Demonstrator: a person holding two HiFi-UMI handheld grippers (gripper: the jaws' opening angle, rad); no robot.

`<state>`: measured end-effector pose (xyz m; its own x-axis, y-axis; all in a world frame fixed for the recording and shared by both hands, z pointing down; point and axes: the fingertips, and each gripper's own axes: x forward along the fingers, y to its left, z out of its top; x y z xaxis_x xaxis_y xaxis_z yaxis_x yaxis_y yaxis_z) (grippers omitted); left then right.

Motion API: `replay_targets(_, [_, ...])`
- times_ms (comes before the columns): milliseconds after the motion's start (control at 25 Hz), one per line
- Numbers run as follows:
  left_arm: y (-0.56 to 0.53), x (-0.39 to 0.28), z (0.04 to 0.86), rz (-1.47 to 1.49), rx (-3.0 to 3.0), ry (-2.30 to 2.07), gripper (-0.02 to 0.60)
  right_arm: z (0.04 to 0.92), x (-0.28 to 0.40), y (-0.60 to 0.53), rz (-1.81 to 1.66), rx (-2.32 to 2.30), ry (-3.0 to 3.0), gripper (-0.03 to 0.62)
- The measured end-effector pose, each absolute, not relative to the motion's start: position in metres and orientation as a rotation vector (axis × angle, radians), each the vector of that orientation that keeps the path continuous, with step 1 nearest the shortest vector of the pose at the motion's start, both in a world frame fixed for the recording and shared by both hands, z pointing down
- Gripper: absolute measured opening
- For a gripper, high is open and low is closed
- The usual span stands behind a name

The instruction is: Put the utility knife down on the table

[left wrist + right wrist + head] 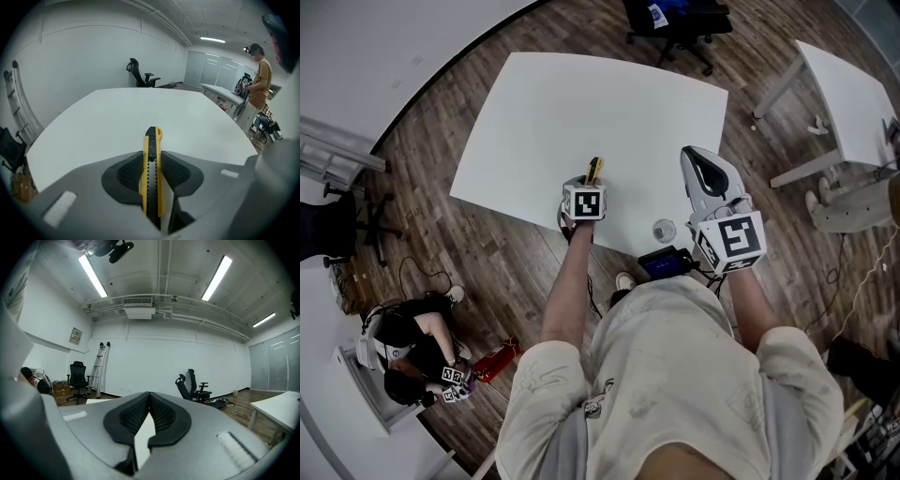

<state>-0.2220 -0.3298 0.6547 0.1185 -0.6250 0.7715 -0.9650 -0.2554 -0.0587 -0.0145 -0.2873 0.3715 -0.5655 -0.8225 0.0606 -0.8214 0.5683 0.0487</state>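
Left tool (151, 159) tight on utility knife (152, 139) over table (117, 112)

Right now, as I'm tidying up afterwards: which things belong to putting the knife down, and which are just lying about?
Job: utility knife, left hand-held gripper clamping it, white table.
Lying about: small round object, dark box, office chair, shut right hand-held gripper.
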Motion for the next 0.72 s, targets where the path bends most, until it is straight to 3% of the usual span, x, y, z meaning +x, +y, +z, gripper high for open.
replay_targets(400, [-0.3305, -0.2247, 0.6551, 0.970, 1.938, -1.557, 0.152, 0.3692, -0.0142, -0.2889, -0.021, 1.427, -2.710, 0.006])
replay_targets(720, [-0.3336, -0.2225, 0.6499, 0.956, 1.963, -1.563, 0.230, 0.3682, -0.0149, -0.2883, -0.024, 1.427, -2.710, 0.006])
